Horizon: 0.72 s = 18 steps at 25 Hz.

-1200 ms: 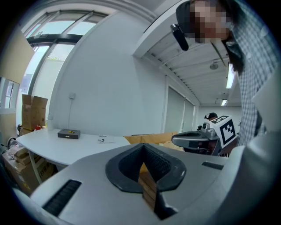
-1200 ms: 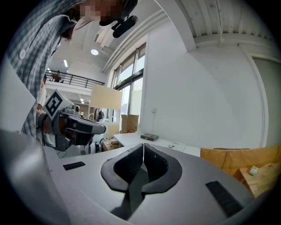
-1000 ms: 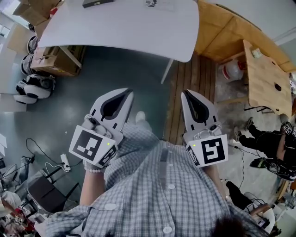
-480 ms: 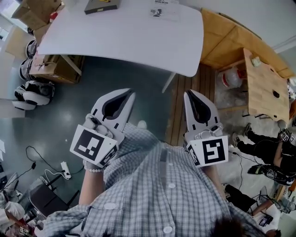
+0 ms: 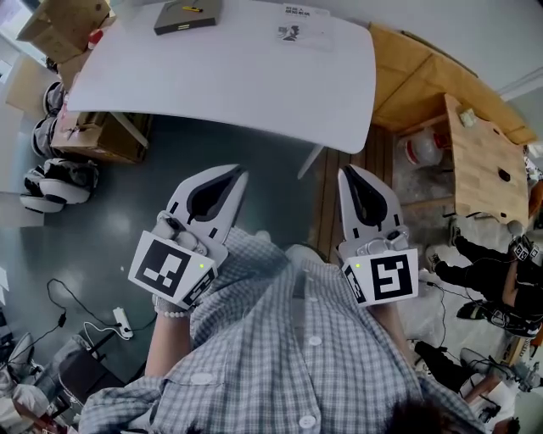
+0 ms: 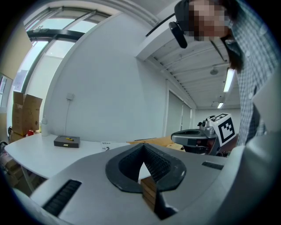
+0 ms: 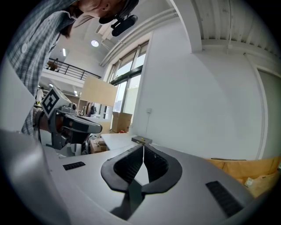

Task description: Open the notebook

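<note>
The notebook point(image 5: 188, 14) is a dark grey closed book with a small yellow item on its cover. It lies at the far left of the white table point(image 5: 229, 72), well ahead of both grippers. My left gripper point(image 5: 240, 172) and right gripper point(image 5: 346, 172) are held side by side in front of the person's checked shirt, above the floor. Both are shut with nothing in them. The left gripper view shows the notebook point(image 6: 66, 141) far off to the left of the left gripper point(image 6: 142, 146). In the right gripper view the notebook point(image 7: 141, 140) sits just beyond the right gripper point(image 7: 143, 146).
A printed sheet point(image 5: 297, 24) lies on the table right of the notebook. Cardboard boxes point(image 5: 97, 119) stand under the table's left end. A raised wooden platform point(image 5: 407, 68) and a wooden table point(image 5: 484, 153) are on the right. Cables and a power strip point(image 5: 119, 318) lie on the floor.
The white table has slid lower and nearer in the head view, and the notebook is now wholly in sight. Both grippers keep their place before the body and stay shut.
</note>
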Tool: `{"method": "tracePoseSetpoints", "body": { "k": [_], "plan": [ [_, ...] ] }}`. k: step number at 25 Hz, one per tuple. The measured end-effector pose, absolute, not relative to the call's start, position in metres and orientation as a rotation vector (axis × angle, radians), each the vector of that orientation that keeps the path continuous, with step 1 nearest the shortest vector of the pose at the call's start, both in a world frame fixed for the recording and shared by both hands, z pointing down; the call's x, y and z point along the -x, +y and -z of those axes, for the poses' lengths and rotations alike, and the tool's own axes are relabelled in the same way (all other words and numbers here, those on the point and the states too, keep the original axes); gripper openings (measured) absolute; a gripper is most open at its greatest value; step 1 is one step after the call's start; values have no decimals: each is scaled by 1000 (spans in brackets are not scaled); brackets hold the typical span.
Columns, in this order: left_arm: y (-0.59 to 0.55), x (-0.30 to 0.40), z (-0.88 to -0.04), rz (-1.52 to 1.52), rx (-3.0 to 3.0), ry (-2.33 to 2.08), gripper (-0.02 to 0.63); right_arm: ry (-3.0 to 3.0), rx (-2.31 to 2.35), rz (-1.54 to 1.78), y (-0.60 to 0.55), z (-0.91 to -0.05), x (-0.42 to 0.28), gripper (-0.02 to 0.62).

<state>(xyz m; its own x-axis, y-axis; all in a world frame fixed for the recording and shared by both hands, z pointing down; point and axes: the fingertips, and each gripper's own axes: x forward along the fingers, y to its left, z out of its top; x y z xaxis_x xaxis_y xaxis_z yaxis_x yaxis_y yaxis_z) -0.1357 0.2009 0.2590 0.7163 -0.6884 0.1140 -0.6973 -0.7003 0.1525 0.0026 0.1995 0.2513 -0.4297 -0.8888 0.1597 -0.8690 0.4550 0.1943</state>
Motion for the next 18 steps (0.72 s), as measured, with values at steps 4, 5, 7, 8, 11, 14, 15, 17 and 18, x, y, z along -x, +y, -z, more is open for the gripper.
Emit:
{"method": "tracePoseSetpoints", "body": {
  "k": [4,5,7,8,11,14,15,17,18],
  "plan": [
    [198,136,-261,-71,-2751,-1112,9,-2456,-1519,139,198,-254,0,23],
    [198,136,-261,-70,-2754,-1113,9,-2456,-1517,140,199,-254,1,23],
    [198,138,-260,-62,-2753,-1116,9,-2456,-1509,143,198,-254,4,23],
    [197,140,-259,-60,-2753,-1117,9,-2456,-1503,147,197,-254,7,23],
    [196,144,-258,-55,-2751,-1121,9,-2458,-1492,155,195,-253,12,23],
    [196,145,-258,-53,-2751,-1123,9,-2459,-1490,157,194,-253,13,23],
    [196,146,-259,-51,-2751,-1123,9,-2460,-1490,160,194,-253,14,23],
    [195,146,-259,-47,-2751,-1122,9,-2459,-1492,164,194,-253,14,23],
    [195,146,-260,-44,-2750,-1120,9,-2457,-1493,164,194,-254,14,23]
  ]
}}
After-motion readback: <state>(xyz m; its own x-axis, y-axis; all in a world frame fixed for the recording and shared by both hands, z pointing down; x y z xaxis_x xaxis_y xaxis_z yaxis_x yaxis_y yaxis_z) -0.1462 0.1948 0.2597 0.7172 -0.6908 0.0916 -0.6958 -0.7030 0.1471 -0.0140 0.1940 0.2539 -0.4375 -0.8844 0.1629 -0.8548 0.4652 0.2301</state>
